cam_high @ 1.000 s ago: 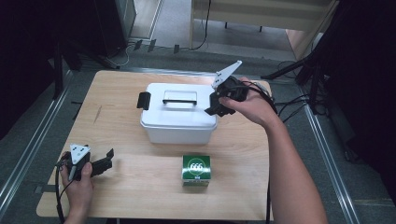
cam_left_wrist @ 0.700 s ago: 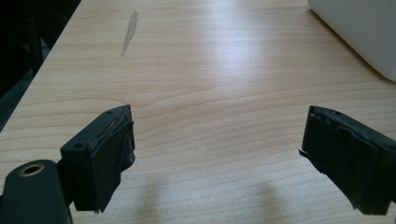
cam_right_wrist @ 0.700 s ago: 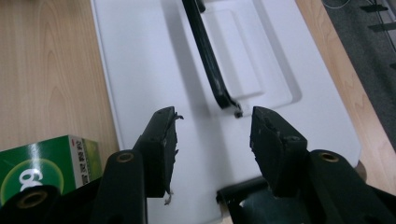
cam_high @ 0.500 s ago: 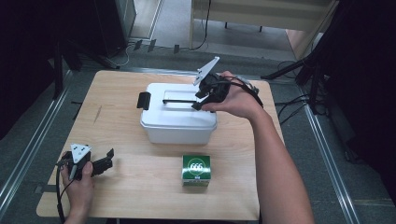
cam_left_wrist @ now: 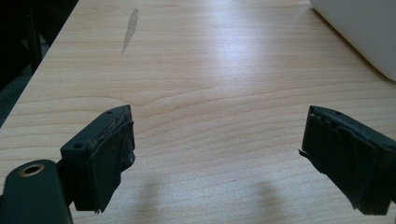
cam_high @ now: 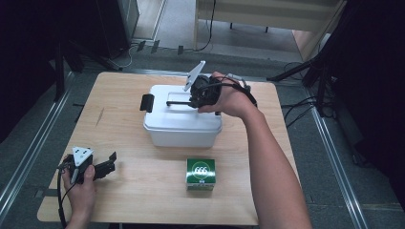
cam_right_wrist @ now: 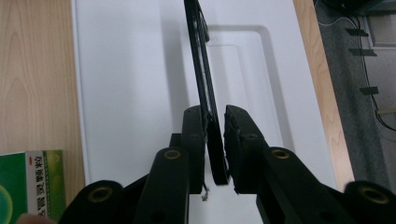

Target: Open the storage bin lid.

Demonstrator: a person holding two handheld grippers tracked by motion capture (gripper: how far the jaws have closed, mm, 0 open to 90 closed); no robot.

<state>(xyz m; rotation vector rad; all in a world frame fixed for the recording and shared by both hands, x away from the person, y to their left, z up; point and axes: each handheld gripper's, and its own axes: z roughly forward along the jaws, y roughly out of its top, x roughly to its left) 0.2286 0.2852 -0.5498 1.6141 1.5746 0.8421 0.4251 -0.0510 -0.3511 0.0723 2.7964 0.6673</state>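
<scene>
A white lidded box stands in the middle of the wooden table. Its thin black handle is raised off the lid. My right gripper is over the lid, shut on one end of that handle. In the right gripper view the handle stands on edge above the white lid, pinched between the jaws of the right gripper. My left gripper rests at the table's front left, open with nothing in it. Its jaws stand wide apart over bare wood in the left gripper view.
A small green carton sits in front of the box, and its corner shows at the lower left of the right gripper view. A black latch is on the box's left end. The box's corner is at the upper right of the left gripper view.
My right gripper has moved left from the box's right end to over the lid and has taken hold of the black handle. The left gripper has stayed still.
</scene>
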